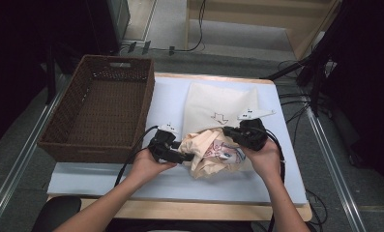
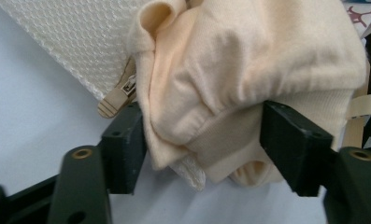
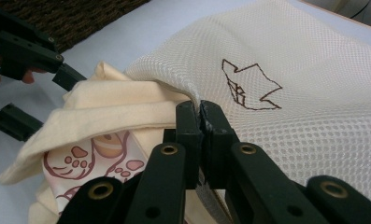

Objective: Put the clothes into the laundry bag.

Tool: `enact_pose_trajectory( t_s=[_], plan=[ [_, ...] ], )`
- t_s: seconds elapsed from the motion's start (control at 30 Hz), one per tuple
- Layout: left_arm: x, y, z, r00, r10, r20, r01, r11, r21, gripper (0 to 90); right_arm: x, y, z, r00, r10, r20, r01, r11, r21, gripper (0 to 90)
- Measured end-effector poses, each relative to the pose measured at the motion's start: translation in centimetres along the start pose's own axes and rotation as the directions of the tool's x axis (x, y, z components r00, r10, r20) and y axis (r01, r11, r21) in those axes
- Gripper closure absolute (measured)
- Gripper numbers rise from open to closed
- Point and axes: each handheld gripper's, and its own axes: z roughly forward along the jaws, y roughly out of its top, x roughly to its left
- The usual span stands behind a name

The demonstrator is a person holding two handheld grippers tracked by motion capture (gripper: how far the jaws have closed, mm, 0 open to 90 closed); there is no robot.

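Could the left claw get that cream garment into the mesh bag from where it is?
Probably yes: the left claw straddles the cream garment, while the right claw pinches the mesh bag edge, holding its mouth up beside it.

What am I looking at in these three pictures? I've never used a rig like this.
A person at a table holds a two-jaw tool in each hand. One picture looks down from above; the other two come from cameras riding on each tool. On the pale table top lie a brown wicker basket, a white mesh laundry bag and a cream garment bunched at the bag's mouth. The left gripper has its jaws around a fold of the garment, pads against the cloth. The right gripper is shut on the bag's edge, holding it up.
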Motion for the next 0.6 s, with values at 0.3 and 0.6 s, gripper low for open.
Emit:
enact_pose_trajectory(
  t_s=[0.3,0.6],
  plan=[
    [-0.21,0.05,0.03,0.9996,0.027,0.0,-0.027,0.9994,-0.021,69.6,0.11,-0.02,0.08,1.0,0.0,0.001,0.0,1.0,0.003,88.4],
    [-0.58,0.24,-0.15,0.9971,0.059,0.049,-0.056,0.9972,-0.049,83.1,0.11,-0.06,0.15,1.0,0.001,-0.003,-0.001,1.0,0.004,88.4]
  ],
)
